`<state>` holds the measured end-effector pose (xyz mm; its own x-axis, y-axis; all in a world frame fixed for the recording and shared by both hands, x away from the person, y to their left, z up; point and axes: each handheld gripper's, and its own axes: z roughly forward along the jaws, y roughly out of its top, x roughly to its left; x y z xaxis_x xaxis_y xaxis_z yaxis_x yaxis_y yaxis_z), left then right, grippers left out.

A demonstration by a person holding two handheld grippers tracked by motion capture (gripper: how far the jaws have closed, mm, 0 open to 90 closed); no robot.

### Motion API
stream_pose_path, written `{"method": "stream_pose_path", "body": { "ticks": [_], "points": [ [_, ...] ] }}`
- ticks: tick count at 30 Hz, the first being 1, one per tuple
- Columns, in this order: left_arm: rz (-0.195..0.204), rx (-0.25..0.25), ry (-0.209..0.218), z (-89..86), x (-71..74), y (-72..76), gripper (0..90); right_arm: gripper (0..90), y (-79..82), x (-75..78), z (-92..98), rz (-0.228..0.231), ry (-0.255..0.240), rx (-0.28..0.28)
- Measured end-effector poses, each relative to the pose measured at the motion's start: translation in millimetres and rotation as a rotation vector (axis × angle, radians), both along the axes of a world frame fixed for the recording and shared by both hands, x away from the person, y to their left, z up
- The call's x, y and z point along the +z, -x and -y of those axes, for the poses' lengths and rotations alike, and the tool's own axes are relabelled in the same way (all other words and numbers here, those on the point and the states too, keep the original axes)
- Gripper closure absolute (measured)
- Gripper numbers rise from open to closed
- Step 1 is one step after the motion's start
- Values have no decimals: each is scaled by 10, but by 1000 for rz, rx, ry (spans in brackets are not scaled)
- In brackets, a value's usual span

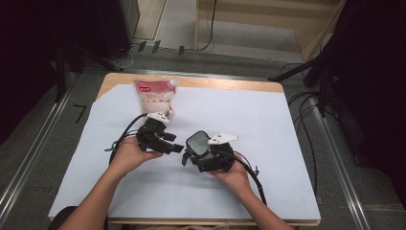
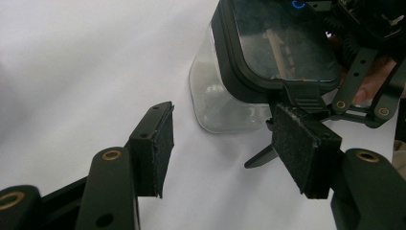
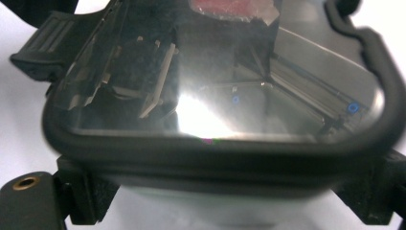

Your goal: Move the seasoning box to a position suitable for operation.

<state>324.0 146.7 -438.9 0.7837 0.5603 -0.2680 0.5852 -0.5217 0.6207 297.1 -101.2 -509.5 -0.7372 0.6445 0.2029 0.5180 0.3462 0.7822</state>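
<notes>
- The clear container (image 1: pixel 197 143) with its dark-rimmed lid (image 2: pixel 282 43) sits near the middle of the white tabletop (image 1: pixel 268 143), clamped across its body by your right tongs (image 1: pixel 191 155); in the right gripper view the lid (image 3: pixel 215 96) lies between the two black jaws, close to the lens.
- Your left tongs (image 2: pixel 225 143) stand moderately wide and hold nothing, poised just beside the lid latch (image 2: pixel 304 98) on the container's near edge.
- Risk one: the right grip bears on smooth, clear plastic. Pull upward on the latch and the container could twist or slide out of the jaws.
- Risk two: the latch tab is small. Close the left tongs off centre and the pad (image 2: pixel 301 143) may slip off, or pinch the lid rim instead and keep it sealed.
- Risk three: a hard tug could tip the container toward you and jolt whatever is inside; the contents cannot be made out.
- Farther back, the red-and-white bag (image 1: pixel 154 96) stands well apart near the tabletop's far edge, and it looks safe from either hand.
</notes>
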Motion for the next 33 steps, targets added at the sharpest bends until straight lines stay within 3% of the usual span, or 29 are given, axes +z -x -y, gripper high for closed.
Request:
{"method": "stream_pose_path", "body": {
  "ticks": [10,15,19,22,25,27,30,32,33],
  "points": [
    [19,-6,-6,-13,17,11,433,146,161,145,217,-17,-44,5],
    [22,-3,-6,-10,34,34,435,210,287,290,349,12,-56,17],
    [21,-5,-3,-7,28,44,456,318,362,394,438,62,-48,13],
    [16,-9,-8,-9,17,54,477,383,378,425,474,65,-47,3],
    [26,2,-50,9,1,100,564,505,363,446,528,63,-76,-3],
    [35,8,-55,11,-2,112,624,588,349,449,553,55,-85,-4],
    [35,3,-40,-4,-11,103,792,752,317,441,603,27,-93,1],
    [10,-8,-24,-12,-28,81,900,869,301,429,621,17,-73,5],
    [-4,-9,-16,-6,-39,77,900,869,301,429,621,17,-73,5]
  ]
}}
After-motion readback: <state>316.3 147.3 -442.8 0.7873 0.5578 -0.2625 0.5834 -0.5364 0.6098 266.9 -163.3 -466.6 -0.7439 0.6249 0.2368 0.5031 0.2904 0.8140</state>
